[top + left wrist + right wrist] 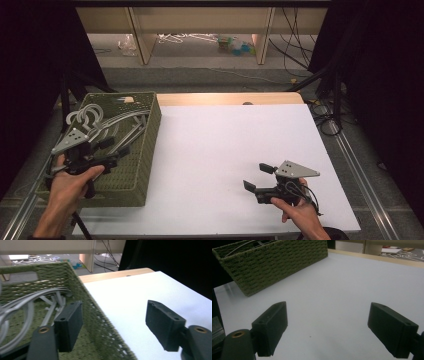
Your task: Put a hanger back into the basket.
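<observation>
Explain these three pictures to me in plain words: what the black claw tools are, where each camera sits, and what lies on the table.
A person holds a hand tool with two black jaws in each hand. The high view looks down from above: left gripper over the green woven basket, right gripper over the white table. The other two pictures come from cameras riding on the tools, looking along their jaws. In the left gripper view the jaws straddle the basket's wall; grey clothes hangers lie inside. In the right gripper view the jaws stand wide over bare table. Both grippers are open and hold nothing.
</observation>
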`<state>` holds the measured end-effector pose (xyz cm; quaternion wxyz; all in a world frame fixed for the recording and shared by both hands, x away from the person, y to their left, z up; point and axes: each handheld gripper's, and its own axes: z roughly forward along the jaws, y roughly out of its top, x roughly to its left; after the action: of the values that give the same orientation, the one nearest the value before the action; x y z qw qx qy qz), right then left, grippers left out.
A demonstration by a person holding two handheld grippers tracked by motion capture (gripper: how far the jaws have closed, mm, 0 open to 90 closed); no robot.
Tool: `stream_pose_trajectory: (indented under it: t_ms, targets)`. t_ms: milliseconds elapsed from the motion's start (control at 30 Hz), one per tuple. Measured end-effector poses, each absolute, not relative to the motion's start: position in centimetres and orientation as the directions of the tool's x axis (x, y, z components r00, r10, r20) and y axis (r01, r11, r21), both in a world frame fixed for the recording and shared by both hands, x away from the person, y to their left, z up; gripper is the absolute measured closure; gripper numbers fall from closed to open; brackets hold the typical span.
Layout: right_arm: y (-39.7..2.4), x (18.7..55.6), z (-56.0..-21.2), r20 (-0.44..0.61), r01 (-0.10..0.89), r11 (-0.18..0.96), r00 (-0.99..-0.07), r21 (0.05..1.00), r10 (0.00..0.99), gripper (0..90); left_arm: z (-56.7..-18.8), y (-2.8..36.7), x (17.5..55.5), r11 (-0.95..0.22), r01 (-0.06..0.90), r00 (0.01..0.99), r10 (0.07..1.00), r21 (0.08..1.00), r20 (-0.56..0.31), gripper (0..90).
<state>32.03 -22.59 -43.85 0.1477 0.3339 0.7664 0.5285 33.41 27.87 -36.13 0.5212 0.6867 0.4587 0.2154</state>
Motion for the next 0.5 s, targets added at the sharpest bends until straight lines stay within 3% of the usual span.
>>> stream_pose_trajectory:
  t_ms: [500]
  targets:
    - [-22.6,31.9,-43.9,0.153,0.373,0.203,-0.733,0.905,0.663,17.2,-36.9,23.6,32.5,-0.053,0.372,0.571,0.800,0.927,-0.183,26.8]
